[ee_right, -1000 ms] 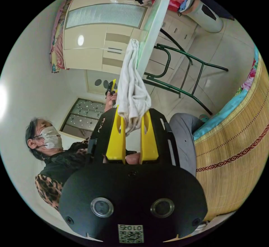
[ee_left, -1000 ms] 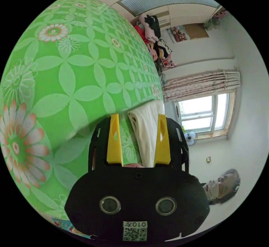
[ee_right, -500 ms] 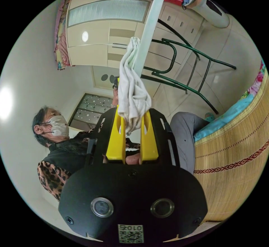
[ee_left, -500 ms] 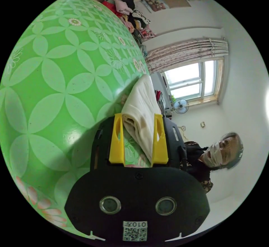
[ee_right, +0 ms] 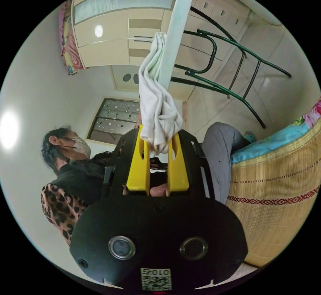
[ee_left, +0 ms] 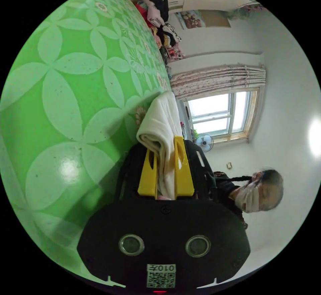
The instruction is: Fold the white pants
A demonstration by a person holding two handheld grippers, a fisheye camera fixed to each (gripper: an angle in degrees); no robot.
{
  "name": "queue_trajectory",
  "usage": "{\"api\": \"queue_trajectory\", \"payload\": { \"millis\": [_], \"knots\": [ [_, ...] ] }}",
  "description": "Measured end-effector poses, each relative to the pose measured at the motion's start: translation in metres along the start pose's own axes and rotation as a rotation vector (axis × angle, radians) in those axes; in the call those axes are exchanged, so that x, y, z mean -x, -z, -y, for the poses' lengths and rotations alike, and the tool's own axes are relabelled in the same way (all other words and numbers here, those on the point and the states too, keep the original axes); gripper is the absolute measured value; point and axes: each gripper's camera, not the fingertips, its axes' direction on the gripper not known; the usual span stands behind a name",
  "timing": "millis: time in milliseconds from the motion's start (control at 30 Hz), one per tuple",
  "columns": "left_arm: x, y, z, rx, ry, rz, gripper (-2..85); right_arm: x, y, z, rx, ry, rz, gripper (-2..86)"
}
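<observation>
- The white pants (ee_left: 159, 126) lie bunched at the edge of the bench (ee_left: 73, 84), a table topped with a green flowered cloth. In the right gripper view the pants (ee_right: 157, 104) hang off that edge as a thick, crumpled roll.
- The left gripper (ee_left: 165, 171) has its yellow fingers (ee_left: 182, 164) narrow, with a folded wad of the cloth pinched between them; both look pressed on it.
- The right gripper (ee_right: 157, 166) has the hanging end of the pants between its fingers (ee_right: 138, 164). The cloth fills the gap, but I cannot tell whether both fingers press on it.
- To do this step well, I judge both ends should be kept level and drawn apart, so the roll opens flat on the bench before any fold is laid.
- Well beyond are the bench's green metal legs (ee_right: 230, 71), a bed with a woven mat (ee_right: 284, 188), a window (ee_left: 220, 114), and the person (ee_right: 73, 174) holding the tools.
</observation>
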Motion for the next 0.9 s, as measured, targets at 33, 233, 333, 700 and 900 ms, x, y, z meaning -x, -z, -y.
{"api": "queue_trajectory", "payload": {
  "millis": [33, 233, 333, 700, 900],
  "knots": [
    [-0.002, 0.001, -0.008, -0.031, 0.005, 0.005, 11.7, 0.008, -0.002, 0.01, 0.028, 0.01, -0.011, 7.2],
    [-0.011, 0.015, -0.072, -0.24, 0.085, 0.0, 11.0, 0.076, -0.022, 0.048, 0.065, 0.015, -0.168, 7.1],
    [-0.026, 0.027, -0.122, -0.341, 0.087, 0.004, 10.8, 0.125, -0.045, 0.064, 0.052, 0.087, -0.25, 7.1],
    [-0.115, 0.151, -0.43, -0.673, 0.078, 0.186, 10.7, 0.243, -0.298, 0.098, 0.331, 0.353, -0.085, 7.3],
    [-0.203, 0.208, -0.735, -1.047, 0.196, 0.392, 10.8, 0.311, -0.534, 0.121, 0.778, 0.473, 0.144, 7.3]
  ]
}}
